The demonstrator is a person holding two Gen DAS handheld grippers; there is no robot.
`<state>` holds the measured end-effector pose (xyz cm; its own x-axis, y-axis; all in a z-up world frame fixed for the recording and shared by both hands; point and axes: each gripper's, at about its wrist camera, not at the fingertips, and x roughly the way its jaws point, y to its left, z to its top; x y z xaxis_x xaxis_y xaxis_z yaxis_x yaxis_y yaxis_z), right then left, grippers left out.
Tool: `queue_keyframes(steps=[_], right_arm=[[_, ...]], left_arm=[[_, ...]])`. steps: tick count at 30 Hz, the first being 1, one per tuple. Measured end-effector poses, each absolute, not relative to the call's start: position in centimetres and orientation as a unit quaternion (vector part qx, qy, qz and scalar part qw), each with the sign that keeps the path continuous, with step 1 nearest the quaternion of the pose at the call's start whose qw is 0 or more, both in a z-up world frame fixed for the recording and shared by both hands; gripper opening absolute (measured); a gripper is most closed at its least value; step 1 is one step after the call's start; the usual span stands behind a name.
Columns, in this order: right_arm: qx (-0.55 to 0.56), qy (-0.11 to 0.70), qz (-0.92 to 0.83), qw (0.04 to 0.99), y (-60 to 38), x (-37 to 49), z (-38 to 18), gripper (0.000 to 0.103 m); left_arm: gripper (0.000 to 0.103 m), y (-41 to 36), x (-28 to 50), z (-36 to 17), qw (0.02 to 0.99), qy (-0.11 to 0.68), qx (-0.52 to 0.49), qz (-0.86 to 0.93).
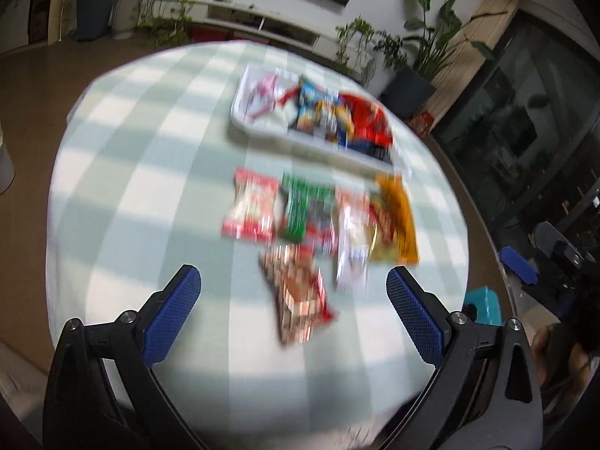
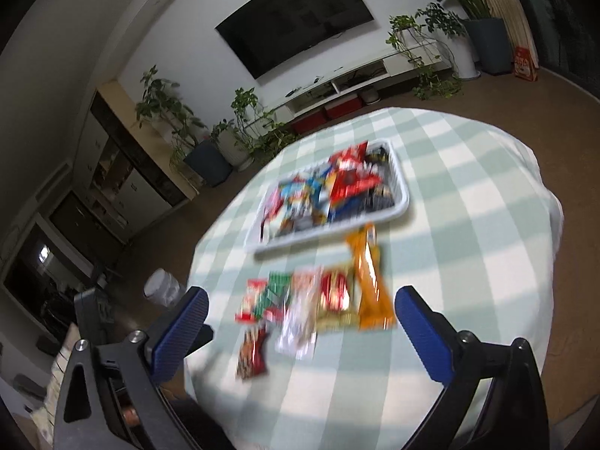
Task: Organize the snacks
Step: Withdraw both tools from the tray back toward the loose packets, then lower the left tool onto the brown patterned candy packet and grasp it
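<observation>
Five or six loose snack packets sit in a row on the round counter with the pale green-and-white check cloth [image 1: 150, 187], nearer than the white rectangular plastic tray [image 1: 240, 112], which is already piled with snacks. From the left wrist view, the left tongs [image 1: 292, 288] are spread wide with nothing in them, hovering above the near brown-and-red foil packet [image 1: 296, 296]. I'd drop straight onto that one and pinch it across its narrow side.

Right wrist view: the right tongs [image 2: 300, 311] are gaping and empty too, over the same row. The long orange packet [image 2: 369, 281] lies at the right end, just beside the tray, so it's the easy pick there. Everything's motion-blurred, so steady up first.
</observation>
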<state>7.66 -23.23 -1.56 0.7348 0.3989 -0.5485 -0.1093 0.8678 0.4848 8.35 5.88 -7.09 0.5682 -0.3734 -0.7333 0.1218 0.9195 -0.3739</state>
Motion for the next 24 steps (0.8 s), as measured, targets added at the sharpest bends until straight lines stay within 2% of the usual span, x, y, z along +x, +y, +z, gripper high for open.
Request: queue_keyframes(steps=[7, 24], right_arm=[[0.175, 0.347, 0.150, 0.909, -20.6, 2.9, -3.0, 0.102], [0.172, 0.336, 0.143, 0.915, -21.0, 0.4, -1.8, 0.103]], left_arm=[[0.102, 4.1, 4.3, -7.7, 0.875, 0.448, -0.119, -0.140], [0.103, 3.1, 3.0, -5.2, 0.903, 0.415, -0.057, -0.093]])
